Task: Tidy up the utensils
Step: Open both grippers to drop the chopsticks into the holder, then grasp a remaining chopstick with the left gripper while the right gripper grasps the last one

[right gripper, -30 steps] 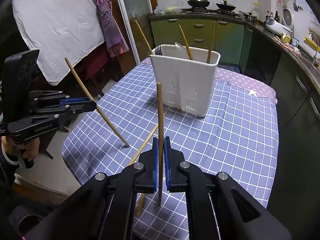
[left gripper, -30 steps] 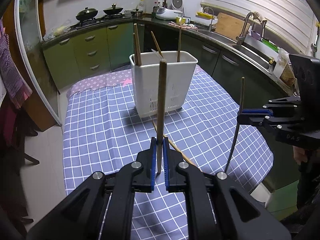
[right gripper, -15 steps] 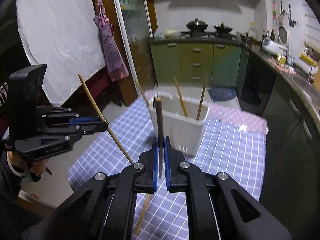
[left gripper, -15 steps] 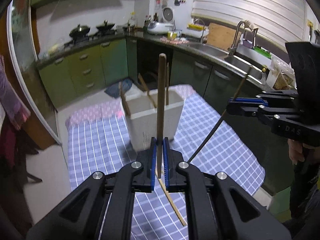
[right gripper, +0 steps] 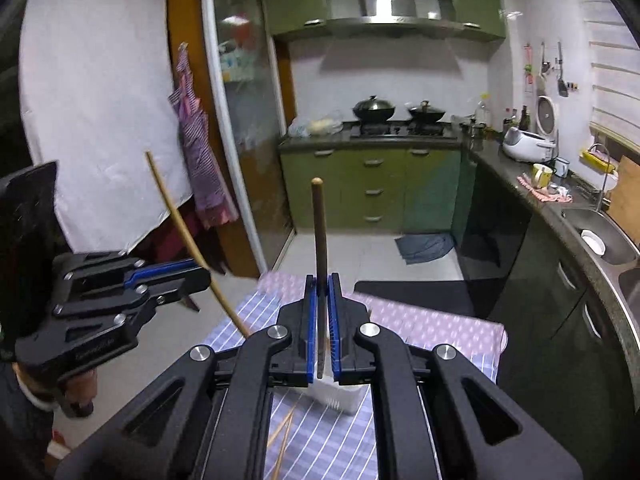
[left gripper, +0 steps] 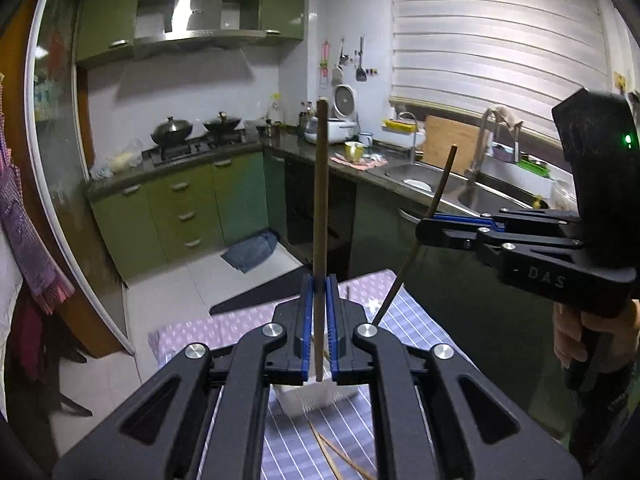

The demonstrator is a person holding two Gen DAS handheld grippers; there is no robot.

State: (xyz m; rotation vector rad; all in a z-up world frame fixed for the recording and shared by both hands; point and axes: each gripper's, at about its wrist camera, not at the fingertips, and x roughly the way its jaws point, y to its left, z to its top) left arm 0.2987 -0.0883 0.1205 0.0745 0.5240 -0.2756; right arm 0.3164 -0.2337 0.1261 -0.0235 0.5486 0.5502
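While upright, each chopstick (left gripper: 320,216) apparently pinched between closed jaws.

Both grippers are matte black with angular, cut-out linkage arms, round silver screw heads and blue pads lining the jaws. The right gripper (left gripper: 430,226) has pale "DAS" lettering and a green light on its block; the left gripper (right gripper: 196,276) bears faint lettering.

A table under a blue checked cloth (left gripper: 404,312) carries a white utensil holder (right gripper: 340,398) and loose chopsticks (right gripper: 286,428).
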